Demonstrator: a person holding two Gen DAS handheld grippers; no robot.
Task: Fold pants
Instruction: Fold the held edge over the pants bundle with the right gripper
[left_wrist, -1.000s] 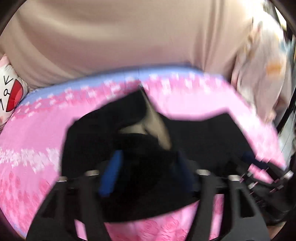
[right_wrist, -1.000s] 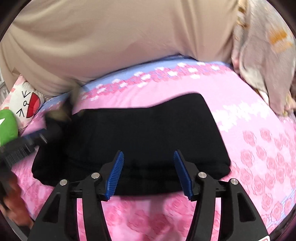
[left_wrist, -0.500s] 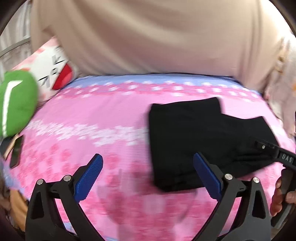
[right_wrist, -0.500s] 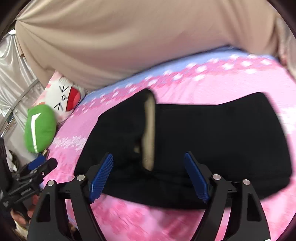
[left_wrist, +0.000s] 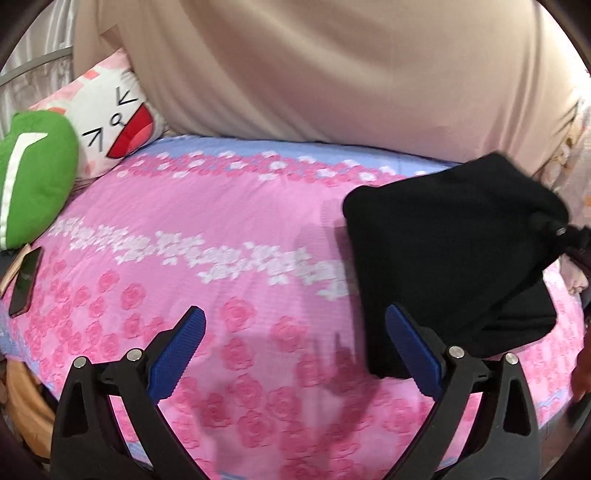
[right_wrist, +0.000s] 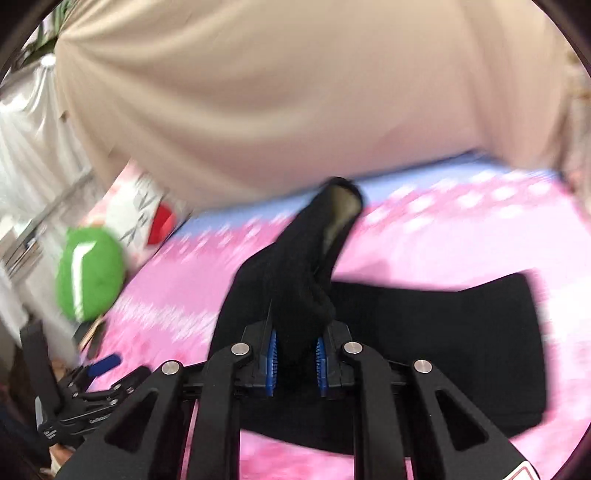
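The black pants (left_wrist: 450, 258) lie partly folded on the pink flowered bedsheet (left_wrist: 221, 266), at the right in the left wrist view. My right gripper (right_wrist: 295, 360) is shut on a bunched fold of the pants (right_wrist: 299, 280) and lifts it above the flat part (right_wrist: 461, 332). It shows at the right edge of the left wrist view (left_wrist: 565, 236). My left gripper (left_wrist: 295, 347) is open and empty over bare sheet, left of the pants. It also shows at the lower left of the right wrist view (right_wrist: 92, 373).
A green plush (left_wrist: 29, 184) and a white cartoon-face pillow (left_wrist: 110, 125) sit at the bed's left end. A dark phone (left_wrist: 26, 280) lies near the left edge. A beige curtain (left_wrist: 314, 66) hangs behind the bed.
My left gripper let go of the pants, opened and moved away to the left. My right gripper closed on a fold of the pants and raised it.
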